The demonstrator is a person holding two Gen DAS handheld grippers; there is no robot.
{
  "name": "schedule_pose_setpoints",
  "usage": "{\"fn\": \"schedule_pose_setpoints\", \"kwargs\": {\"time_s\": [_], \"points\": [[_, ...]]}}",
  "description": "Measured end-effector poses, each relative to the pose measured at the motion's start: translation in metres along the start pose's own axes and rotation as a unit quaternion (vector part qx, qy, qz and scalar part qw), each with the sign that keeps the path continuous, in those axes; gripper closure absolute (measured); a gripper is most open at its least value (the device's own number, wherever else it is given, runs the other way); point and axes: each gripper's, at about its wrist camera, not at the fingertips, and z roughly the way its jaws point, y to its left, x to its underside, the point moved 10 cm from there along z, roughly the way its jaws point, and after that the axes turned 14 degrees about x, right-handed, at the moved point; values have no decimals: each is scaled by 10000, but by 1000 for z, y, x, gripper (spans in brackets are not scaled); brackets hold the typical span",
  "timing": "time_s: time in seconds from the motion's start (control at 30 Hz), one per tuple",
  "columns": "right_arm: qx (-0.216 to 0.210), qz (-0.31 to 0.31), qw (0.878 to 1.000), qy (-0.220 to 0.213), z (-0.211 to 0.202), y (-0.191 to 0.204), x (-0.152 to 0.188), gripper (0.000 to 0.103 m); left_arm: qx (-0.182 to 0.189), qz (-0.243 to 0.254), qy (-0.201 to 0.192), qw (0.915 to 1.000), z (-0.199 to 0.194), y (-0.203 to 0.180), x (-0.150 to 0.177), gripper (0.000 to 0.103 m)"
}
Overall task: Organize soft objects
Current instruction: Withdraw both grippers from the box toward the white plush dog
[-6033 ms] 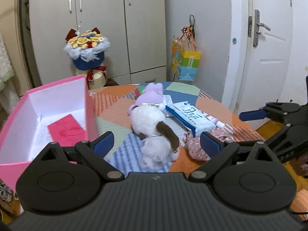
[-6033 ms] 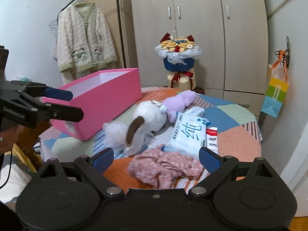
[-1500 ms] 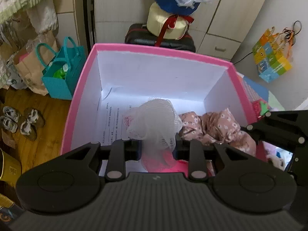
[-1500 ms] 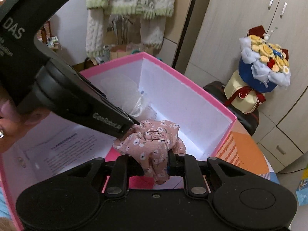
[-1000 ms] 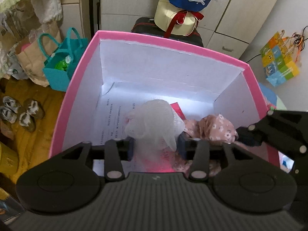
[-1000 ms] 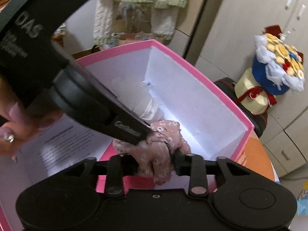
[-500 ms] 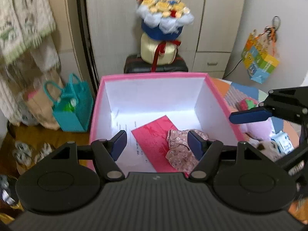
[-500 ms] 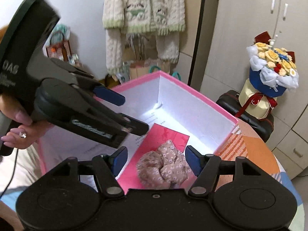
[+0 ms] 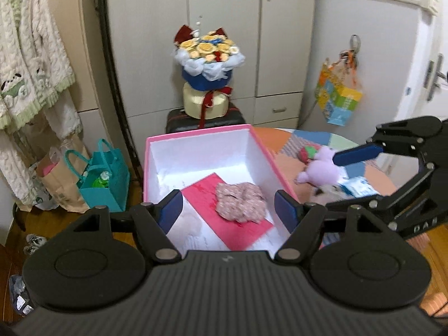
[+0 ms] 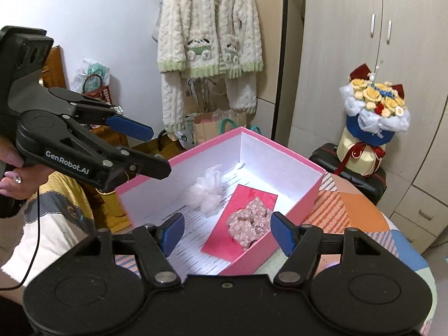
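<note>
Soft objects are partly sorted: from the left wrist view, we see the floral scrunchie point(image 9: 240, 201) lying on a red card inside the pink box point(image 9: 263, 148), while the purple plush point(image 9: 322, 168) and another plush beside it wait on the patchwork bench point(image 9: 285, 165) to the right. Our left gripper point(image 9: 232, 210) hangs above the near edge of the box, its jaws opening with nothing between them. From the right wrist view, the white mesh puff point(image 10: 208, 193) sits in the box left of the scrunchie, and our right gripper point(image 10: 226, 231) is likewise empty, jaws opening. We judge two items done, the plush toys left.
</note>
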Motion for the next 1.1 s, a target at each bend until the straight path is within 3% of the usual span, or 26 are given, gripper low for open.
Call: {"fn": "schedule_pose_setpoints", "kwargs": {"time_s": [0.13, 0.23, 0.33, 0.5, 0.83, 1.1], "points": [[56, -68, 9999, -113, -33, 3, 6, 28, 284, 135, 29, 9995, -19, -26, 8, 30], [47, -81, 9998, -168, -54, 2, 13, 19, 441, 302, 20, 9986, -32, -46, 13, 28], [132, -96, 9996, -209, -77, -2, 24, 18, 562, 481, 33, 9973, -40, -66, 19, 25], [274, -16, 9994, -231, -108, -11, 49, 14, 700, 779, 97, 9945, -46, -99, 32, 15], [332, 281, 9990, 39, -137, -24, 118, 13, 1085, 1281, 502, 9845, -20, -167, 70, 6], [293, 360, 9987, 193, -128, -32, 156, 13, 1476, 1030, 868, 9798, 25, -193, 81, 6]]}}
